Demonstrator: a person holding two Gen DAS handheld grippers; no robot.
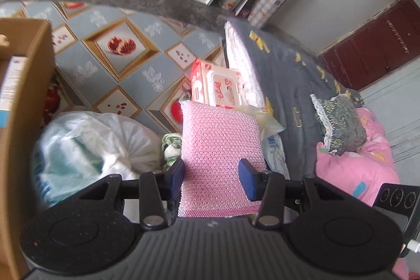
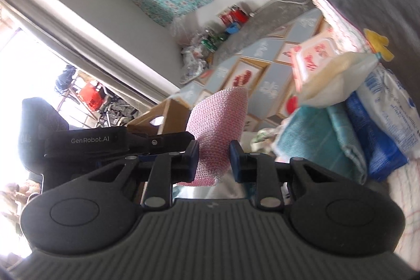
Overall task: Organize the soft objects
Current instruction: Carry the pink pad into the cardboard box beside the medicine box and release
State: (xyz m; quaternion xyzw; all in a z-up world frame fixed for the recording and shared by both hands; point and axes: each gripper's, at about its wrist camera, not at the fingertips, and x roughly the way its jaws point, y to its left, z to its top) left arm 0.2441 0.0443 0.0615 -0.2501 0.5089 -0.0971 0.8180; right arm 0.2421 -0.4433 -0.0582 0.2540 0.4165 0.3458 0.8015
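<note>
Pink sponge pad [image 1: 219, 156] held up by both grippers.

Its wide sides are squeezed by the left gripper [image 1: 214, 179], and the right gripper [image 2: 214, 162] pinches its narrow edge. It hangs above the bed, past the cardboard box [image 1: 29, 85], with a white plastic bag [image 1: 86, 138] below.

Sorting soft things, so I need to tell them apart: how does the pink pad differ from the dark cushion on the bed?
The pink pad is plain pink with a bumpy knit; the cushion is dark, leaf-printed, with white lace trim. The pad is clamped in the left gripper; the cushion lies loose on the bedding. Both look soft and roughly rectangular.
</note>
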